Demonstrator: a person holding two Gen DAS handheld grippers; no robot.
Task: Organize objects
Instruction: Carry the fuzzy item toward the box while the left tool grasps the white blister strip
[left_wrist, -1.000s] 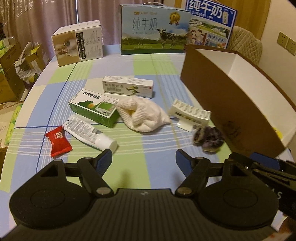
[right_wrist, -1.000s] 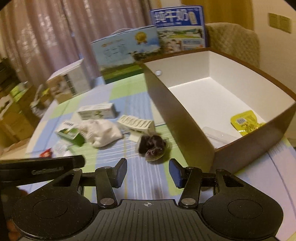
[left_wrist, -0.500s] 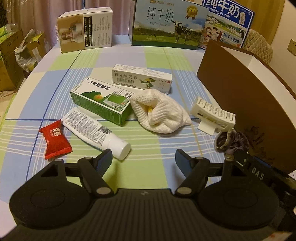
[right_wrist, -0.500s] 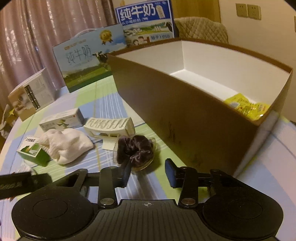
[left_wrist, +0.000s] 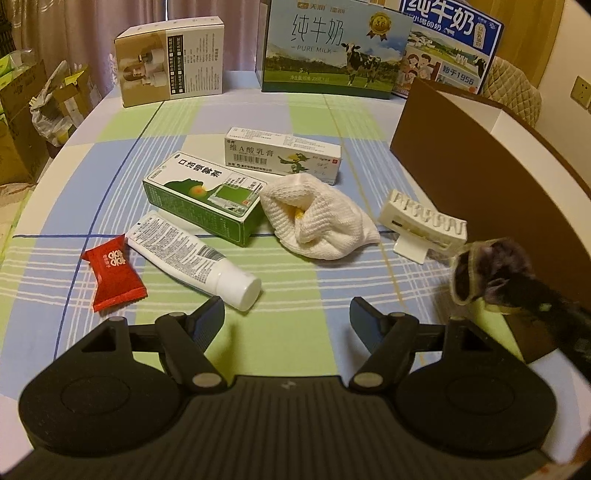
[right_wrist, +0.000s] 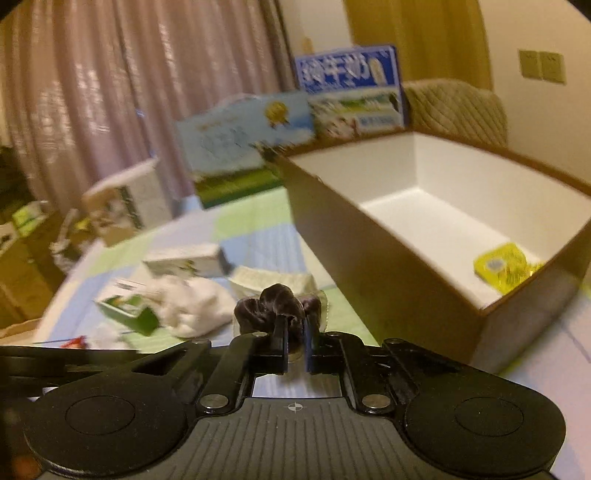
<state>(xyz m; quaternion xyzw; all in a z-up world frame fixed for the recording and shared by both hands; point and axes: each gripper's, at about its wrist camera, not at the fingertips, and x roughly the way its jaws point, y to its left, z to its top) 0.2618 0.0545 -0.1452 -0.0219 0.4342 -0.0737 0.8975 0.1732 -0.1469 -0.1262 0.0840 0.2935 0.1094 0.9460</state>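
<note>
In box (right_wrist: 436, 206): one yellow packet (right_wrist: 504, 266) | my right gripper (right_wrist: 294, 334) pinches the scrunchie (right_wrist: 275, 304) (box-bound, I judge) | left gripper (left_wrist: 287, 314) spread, idle | tube (left_wrist: 192, 258), cartons, cloth (left_wrist: 317, 221) left

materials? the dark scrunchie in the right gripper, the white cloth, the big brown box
Scrunchie: dark, plush, likely velvet; soft sheen on gathered folds, pinched in the right gripper.
White cloth: knitted or waffle-weave cotton by its look; ribbed texture, limp crumpled folds, matte.
Brown box: looks like cardboard; thin stiff walls, matte brown outside, smooth white inside.
</note>
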